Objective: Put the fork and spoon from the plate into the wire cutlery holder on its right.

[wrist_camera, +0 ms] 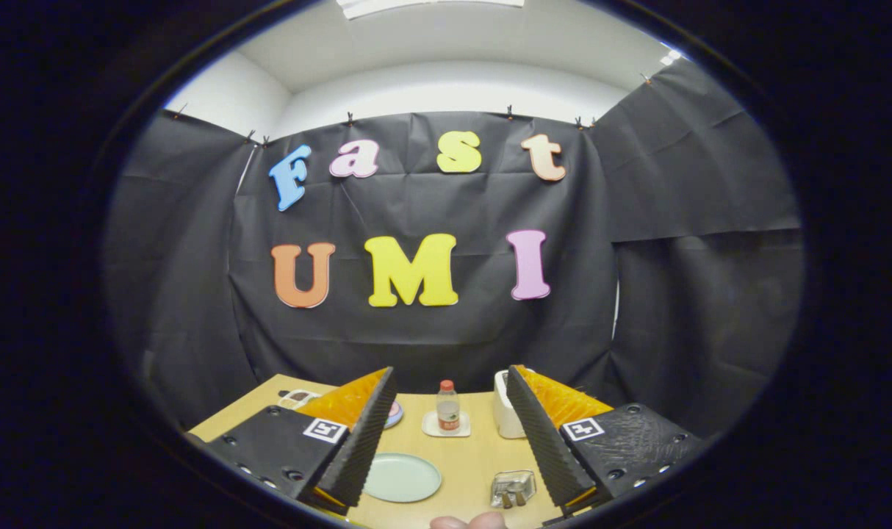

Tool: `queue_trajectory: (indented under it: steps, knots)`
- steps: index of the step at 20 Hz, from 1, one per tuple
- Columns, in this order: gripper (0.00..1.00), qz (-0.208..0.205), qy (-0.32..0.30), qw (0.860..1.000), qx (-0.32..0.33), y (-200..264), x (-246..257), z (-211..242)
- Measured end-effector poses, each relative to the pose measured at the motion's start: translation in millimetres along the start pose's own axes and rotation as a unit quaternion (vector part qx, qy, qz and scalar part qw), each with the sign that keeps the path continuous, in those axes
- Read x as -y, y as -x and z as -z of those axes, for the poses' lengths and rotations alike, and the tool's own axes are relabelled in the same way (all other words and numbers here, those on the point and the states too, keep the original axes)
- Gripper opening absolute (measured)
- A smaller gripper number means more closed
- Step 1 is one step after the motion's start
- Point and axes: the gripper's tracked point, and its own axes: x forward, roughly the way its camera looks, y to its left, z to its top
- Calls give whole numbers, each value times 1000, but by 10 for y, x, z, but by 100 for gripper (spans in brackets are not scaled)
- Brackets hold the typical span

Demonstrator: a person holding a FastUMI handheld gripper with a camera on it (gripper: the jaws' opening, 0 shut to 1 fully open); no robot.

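My gripper is held well above the wooden table, open, with nothing between its fingers. Below and between the fingers lies a pale green round plate, and I see no cutlery on its face. To the plate's right stands the small wire cutlery holder. Something metallic shows inside it, too small to tell what. Both are far below the fingertips.
Behind the plate a small bottle with a red cap stands on a white coaster. A white container sits to its right, partly behind my right finger. A small tray lies at the table's far left. A person's fingertips show at the near edge.
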Motion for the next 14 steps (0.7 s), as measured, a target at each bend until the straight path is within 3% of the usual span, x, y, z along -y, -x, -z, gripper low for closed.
queue_trajectory:
  steps: [14]
  knots:
    - [93, 22, 0, 1000, 9, 67, 27, -62]
